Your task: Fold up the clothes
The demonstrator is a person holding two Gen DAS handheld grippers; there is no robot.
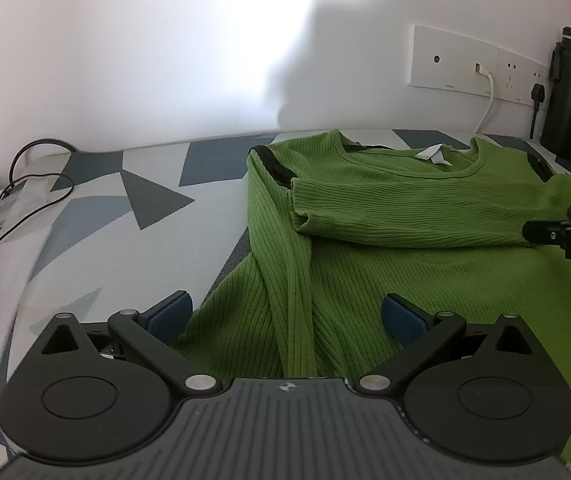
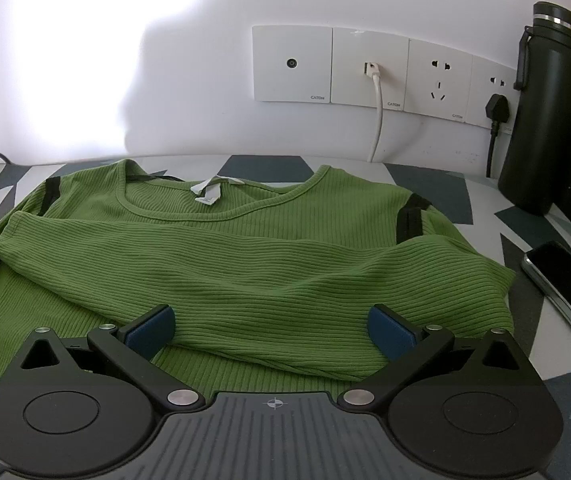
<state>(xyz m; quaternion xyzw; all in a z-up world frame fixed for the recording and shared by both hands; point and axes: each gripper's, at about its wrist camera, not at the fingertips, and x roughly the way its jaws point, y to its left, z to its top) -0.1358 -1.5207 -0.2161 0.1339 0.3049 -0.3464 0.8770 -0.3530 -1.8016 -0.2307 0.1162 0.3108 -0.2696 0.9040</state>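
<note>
A green ribbed long-sleeve top (image 1: 385,216) (image 2: 245,264) lies flat on the patterned table, neckline toward the wall, white label (image 2: 207,192) showing. One sleeve (image 2: 213,256) is folded across the chest; the other sleeve (image 1: 285,280) runs down the left side of the body. My left gripper (image 1: 285,316) is open just above the lower left part of the top, its blue pads either side of that sleeve. My right gripper (image 2: 271,330) is open over the folded sleeve's near edge. The right gripper's finger (image 1: 565,232) shows at the left view's right edge.
A black flask (image 2: 541,112) stands at the back right by the wall sockets (image 2: 369,68) with a white cable (image 2: 377,120) plugged in. A phone (image 2: 565,276) lies at the right table edge. A black USB cable (image 1: 1,232) trails on the left.
</note>
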